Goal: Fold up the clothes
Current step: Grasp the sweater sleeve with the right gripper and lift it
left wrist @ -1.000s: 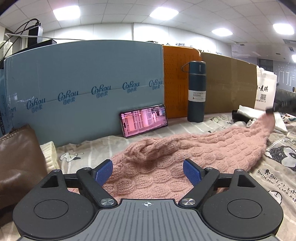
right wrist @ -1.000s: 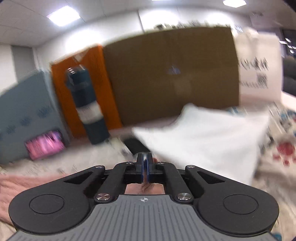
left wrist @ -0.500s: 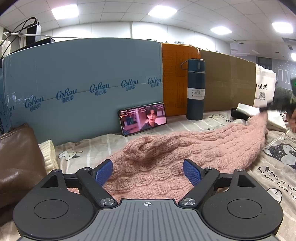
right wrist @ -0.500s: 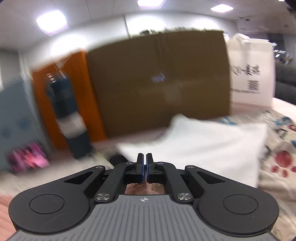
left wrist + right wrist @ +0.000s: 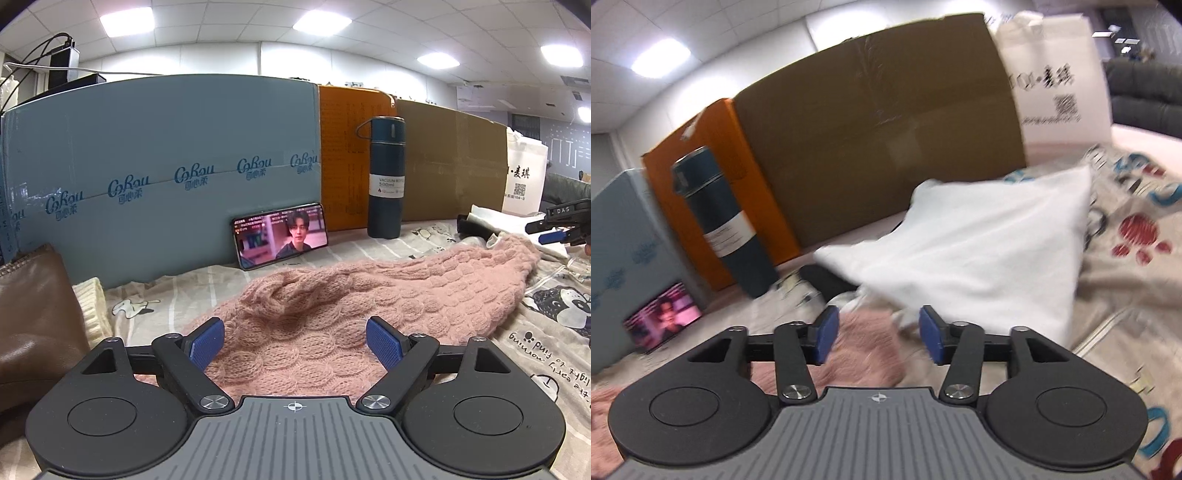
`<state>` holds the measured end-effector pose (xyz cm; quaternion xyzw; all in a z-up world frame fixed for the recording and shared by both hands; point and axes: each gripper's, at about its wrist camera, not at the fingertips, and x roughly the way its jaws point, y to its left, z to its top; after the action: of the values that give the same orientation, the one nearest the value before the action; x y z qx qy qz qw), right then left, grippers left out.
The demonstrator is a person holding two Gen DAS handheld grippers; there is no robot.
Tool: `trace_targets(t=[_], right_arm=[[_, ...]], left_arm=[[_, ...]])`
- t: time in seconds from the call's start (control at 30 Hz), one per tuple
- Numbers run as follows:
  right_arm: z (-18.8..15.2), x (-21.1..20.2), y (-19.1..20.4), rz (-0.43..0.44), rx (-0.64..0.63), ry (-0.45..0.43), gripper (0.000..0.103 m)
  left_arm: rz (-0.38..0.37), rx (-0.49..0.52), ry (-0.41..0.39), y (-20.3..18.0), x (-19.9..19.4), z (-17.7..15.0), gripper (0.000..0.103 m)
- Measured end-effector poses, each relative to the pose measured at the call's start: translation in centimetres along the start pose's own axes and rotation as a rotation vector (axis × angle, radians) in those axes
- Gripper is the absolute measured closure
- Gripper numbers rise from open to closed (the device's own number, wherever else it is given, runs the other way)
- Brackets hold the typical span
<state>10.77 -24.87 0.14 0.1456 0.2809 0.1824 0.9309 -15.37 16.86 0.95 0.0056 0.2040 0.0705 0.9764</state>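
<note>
A pink cable-knit sweater point(image 5: 332, 306) lies stretched across the printed bedsheet point(image 5: 535, 343), from near my left gripper to the far right. My left gripper point(image 5: 295, 343) is open, its blue pads over the near end of the sweater, holding nothing. My right gripper point(image 5: 877, 334) is open just above the sweater's far end point(image 5: 864, 354). It also shows in the left wrist view point(image 5: 554, 230) at the far right, beside the sweater's tip. A folded white garment point(image 5: 979, 243) lies beyond the right gripper.
A dark blue vacuum bottle point(image 5: 384, 177) and a phone playing video point(image 5: 280, 236) stand against blue, orange and brown cardboard panels point(image 5: 166, 177) at the back. A brown leather bag point(image 5: 33, 325) sits at left. A white paper bag point(image 5: 1056, 74) stands at back right.
My right gripper has opened and let go of the sweater's far end, which now rests on the sheet. The left gripper has stayed open and nearly still.
</note>
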Motion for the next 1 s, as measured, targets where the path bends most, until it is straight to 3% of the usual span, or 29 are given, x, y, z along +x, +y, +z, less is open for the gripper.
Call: trace_targets(t=[0.07,0.13,0.2,0.3,0.43,0.47,0.5,0.67,0.83,1.0], right_arm=[[-0.4,0.6,0.8,0.01,-0.034,0.027,0.034],[-0.9,1.5,1.6,-0.005,-0.07,0.056,0.034],[-1.3,2.0,2.3,-0.025,-0.105,0.063,0.052],[-1.7,2.5,2.8,-0.081,-0.123,0.061,0.052],[-1.7,0.6,1.8,-0.098,0.008,0.042,0.043],[-1.7,-0.1,1.4,-0.083,0.063,0.037,0.035],[-1.8,-0.7,1.1,-0.054,0.117,0.05,0.03],[-2.3,-1.1,0.3,0.122,0.322,0.199,0.028],[-2.1,1.6,1.1,0.144,0.349,0.231,0.028],[-1.5,3.9,1.4,0.093,0.338,0.124,0.031]], left_arm=[[-0.001,0.003,0.0,-0.1,0.0,0.0,0.017],[-0.002,0.003,-0.002,-0.2,-0.1,0.0,0.017],[-0.003,0.004,-0.002,-0.2,-0.2,0.0,0.017],[-0.002,0.004,-0.001,-0.3,-0.2,-0.1,0.017],[-0.001,-0.001,-0.004,-0.2,-0.3,-0.1,0.016],[-0.001,-0.002,-0.002,-0.2,-0.3,-0.1,0.016],[-0.001,-0.003,-0.001,-0.2,-0.3,-0.1,0.016],[-0.007,0.001,-0.001,-0.3,-0.3,-0.1,0.016],[-0.006,0.001,-0.005,-0.3,-0.5,-0.1,0.016],[-0.007,0.001,0.001,-0.2,-0.4,-0.2,0.016]])
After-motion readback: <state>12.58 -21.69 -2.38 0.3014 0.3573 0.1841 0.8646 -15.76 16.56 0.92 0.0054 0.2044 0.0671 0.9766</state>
